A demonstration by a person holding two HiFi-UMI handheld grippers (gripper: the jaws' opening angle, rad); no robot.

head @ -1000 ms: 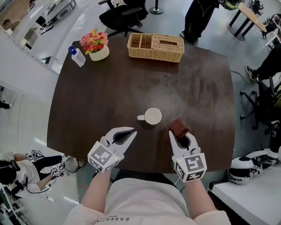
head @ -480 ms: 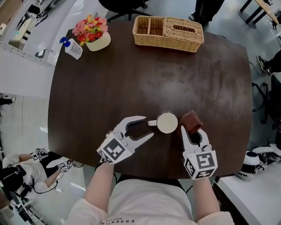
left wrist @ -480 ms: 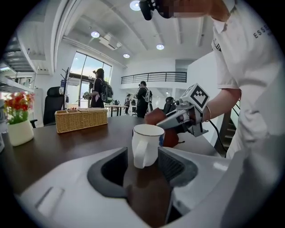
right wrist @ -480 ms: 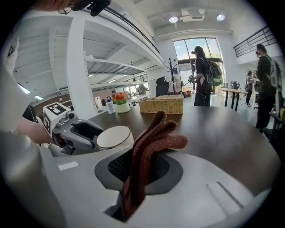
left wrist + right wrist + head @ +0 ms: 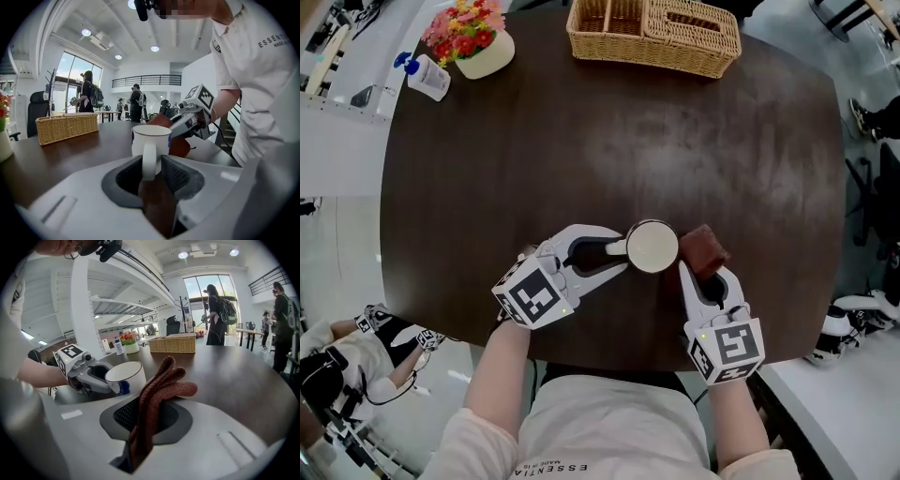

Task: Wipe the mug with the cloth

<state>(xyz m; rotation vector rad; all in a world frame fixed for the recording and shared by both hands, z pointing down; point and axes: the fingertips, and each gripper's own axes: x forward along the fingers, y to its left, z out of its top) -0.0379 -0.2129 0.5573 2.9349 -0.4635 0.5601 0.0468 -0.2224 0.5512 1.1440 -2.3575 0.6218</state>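
A white mug stands upright on the dark table, its handle pointing left. My left gripper is shut on that handle, a pad pressed to each side; in the left gripper view the handle sits between the black pads. My right gripper is shut on a reddish-brown cloth, which bunches out past its tips just right of the mug. The right gripper view shows the cloth clamped and standing up, with the mug and the left gripper beyond it to the left.
A wicker basket sits at the table's far edge. A flower pot and a spray bottle stand at the far left corner. People stand in the room beyond the table. The near table edge runs just under both grippers.
My left gripper has slid right and closed its jaws around the mug's handle. The right gripper has brought the cloth closer to the mug's right side. The view has shifted toward me.
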